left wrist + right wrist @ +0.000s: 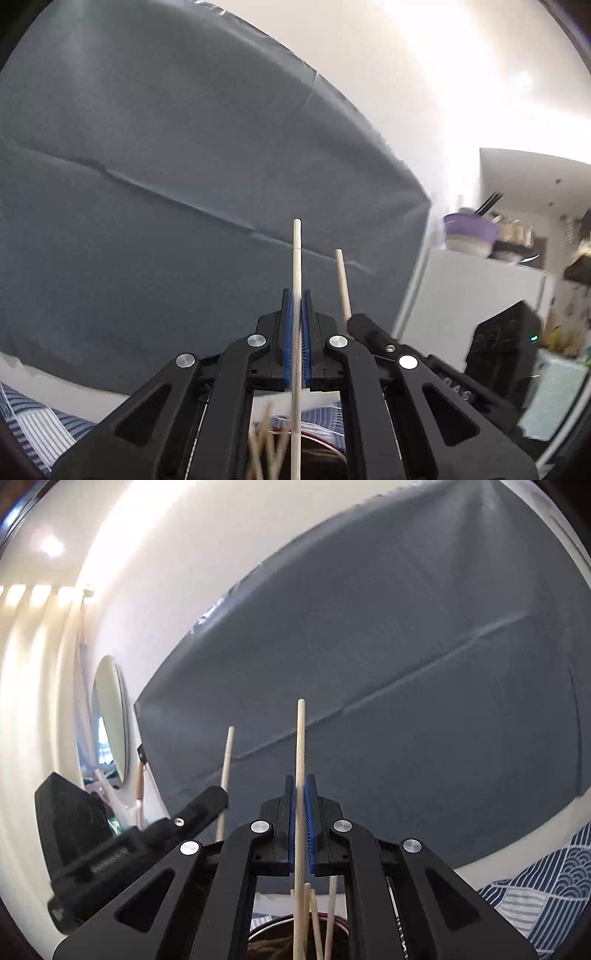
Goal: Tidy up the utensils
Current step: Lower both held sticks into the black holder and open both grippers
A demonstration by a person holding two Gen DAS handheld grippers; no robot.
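My left gripper (296, 295) is shut on a pale wooden chopstick (296, 266) that stands upright between its blue pads. To its right, the right gripper (360, 321) shows with a second chopstick (342, 284) rising from it. In the right wrist view my right gripper (300, 779) is shut on its upright chopstick (300, 738); the left gripper (210, 797) and its chopstick (227, 757) appear at the left. Below both grippers, several more chopsticks (314, 923) stand in a round dark holder (269, 928) with a metal rim.
A large dark grey cloth (184, 184) hangs on the white wall ahead. A blue patterned tablecloth (546, 886) covers the surface below. A purple bowl (469, 229) with dark chopsticks sits on a white cabinet at far right. An oval mirror (110, 720) hangs at left.
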